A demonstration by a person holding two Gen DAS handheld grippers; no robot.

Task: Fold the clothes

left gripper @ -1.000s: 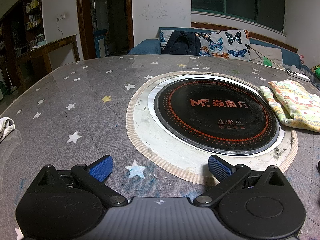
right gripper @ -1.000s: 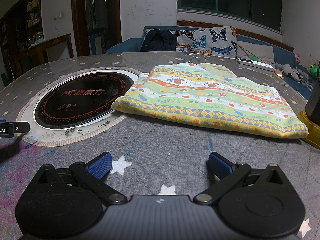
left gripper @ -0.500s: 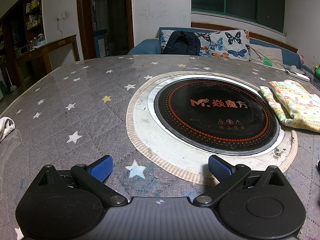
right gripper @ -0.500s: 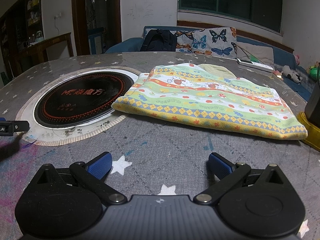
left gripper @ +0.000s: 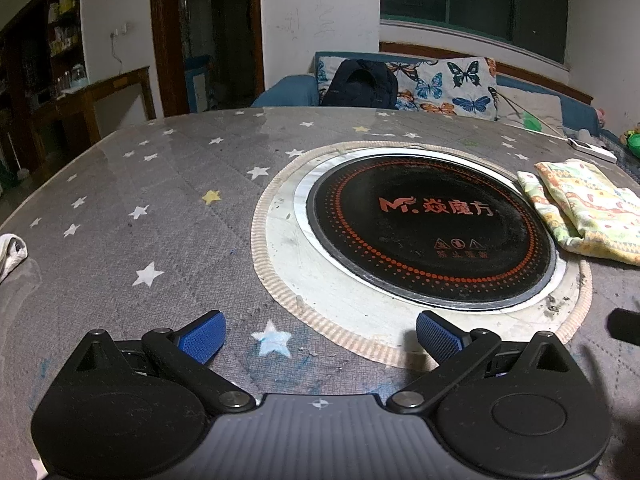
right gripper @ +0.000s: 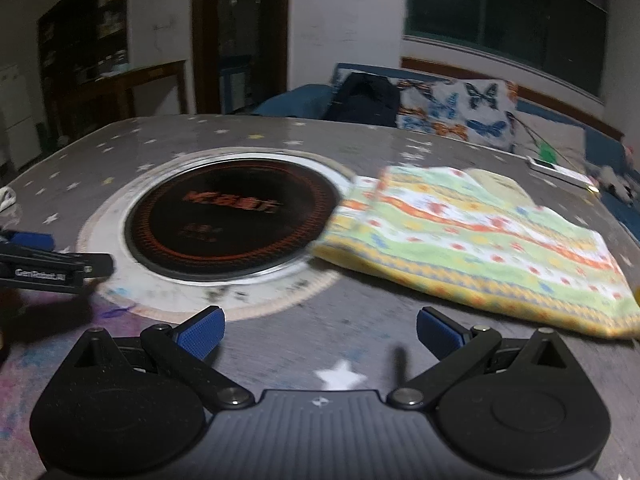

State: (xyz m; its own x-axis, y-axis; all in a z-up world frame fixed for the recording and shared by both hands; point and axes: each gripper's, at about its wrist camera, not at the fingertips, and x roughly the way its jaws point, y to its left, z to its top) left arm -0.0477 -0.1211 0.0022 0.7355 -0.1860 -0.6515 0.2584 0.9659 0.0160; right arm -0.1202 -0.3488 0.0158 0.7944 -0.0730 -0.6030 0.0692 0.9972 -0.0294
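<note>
A folded garment (right gripper: pixel 480 240) with yellow, green and orange stripes lies flat on the grey star-print table, to the right of the round black cooktop (right gripper: pixel 232 224). In the left wrist view the garment (left gripper: pixel 588 208) shows at the right edge. My right gripper (right gripper: pixel 318 330) is open and empty, low over the table in front of the garment's near left corner. My left gripper (left gripper: pixel 320 334) is open and empty near the cooktop's front rim; its side also shows in the right wrist view as the left gripper (right gripper: pixel 52 268). The right wrist view is blurred.
The black cooktop (left gripper: pixel 432 232) sits in a white ring with a woven border. A small white cloth (left gripper: pixel 10 252) lies at the table's left edge. A white remote-like object (right gripper: pixel 560 170) lies at the far right. Behind the table are a sofa with butterfly cushions (left gripper: pixel 444 84) and a dark backpack (left gripper: pixel 360 84).
My right gripper has swung left and a bit up, so the garment now sits to the right and the cooktop is centred. The left gripper has not moved.
</note>
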